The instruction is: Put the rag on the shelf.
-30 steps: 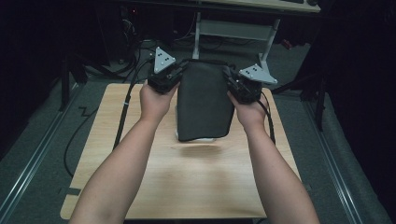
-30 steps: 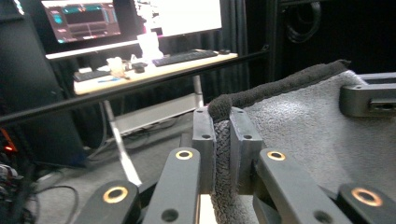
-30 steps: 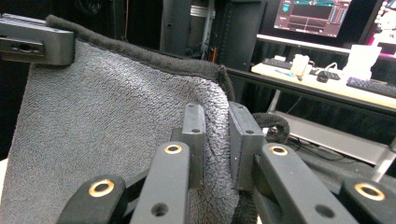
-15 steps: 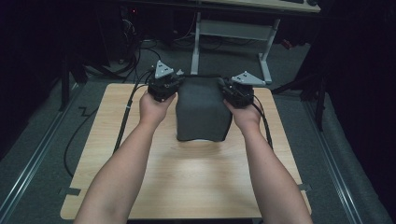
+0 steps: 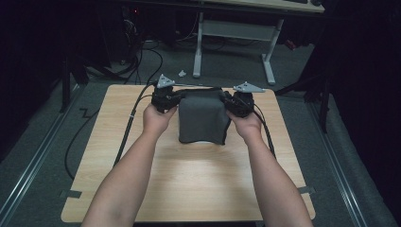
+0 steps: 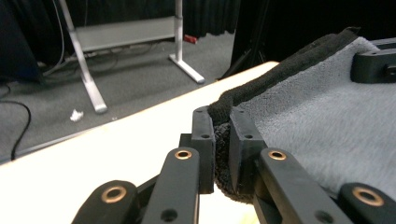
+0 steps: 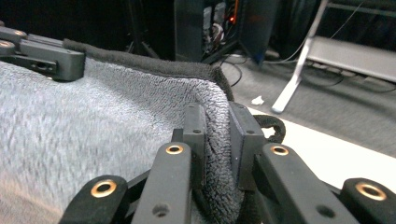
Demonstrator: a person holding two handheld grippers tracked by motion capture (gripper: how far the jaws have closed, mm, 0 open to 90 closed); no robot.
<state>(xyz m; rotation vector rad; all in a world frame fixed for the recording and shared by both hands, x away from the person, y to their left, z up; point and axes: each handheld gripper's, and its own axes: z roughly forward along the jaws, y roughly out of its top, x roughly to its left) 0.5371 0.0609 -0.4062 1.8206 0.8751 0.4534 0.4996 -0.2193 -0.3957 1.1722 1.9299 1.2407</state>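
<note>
Two grippers hold one grey towel [image 5: 201,120] over the far half of the wooden table [image 5: 189,184], and we take the towel as our landmark for everything else. In the high view we see the left gripper [image 5: 166,98] at the towel's far left corner and the right gripper [image 5: 239,101] at its far right corner, each gripped by a hand, with the forearms reaching in from the near side of the towel. Between the two corners the towel's far edge runs taut, and the cloth drops from it toward us, its near edge resting on the tabletop.

In the left gripper view we see that gripper's jaws pressed together on a bunched fold of the towel's [image 6: 322,116] dark edge, the fluffy grey surface spreading away to the right of them. The other gripper's [image 6: 373,65] black body shows at the towel's opposite end.

In the right gripper view we find the same: jaws pinching a thick fold of towel [image 7: 93,126] at its corner, with a small dark hanging loop [image 7: 273,126] just beside them.

Beyond the towel stands a white-legged desk frame [image 5: 234,42] on grey carpet.
</note>
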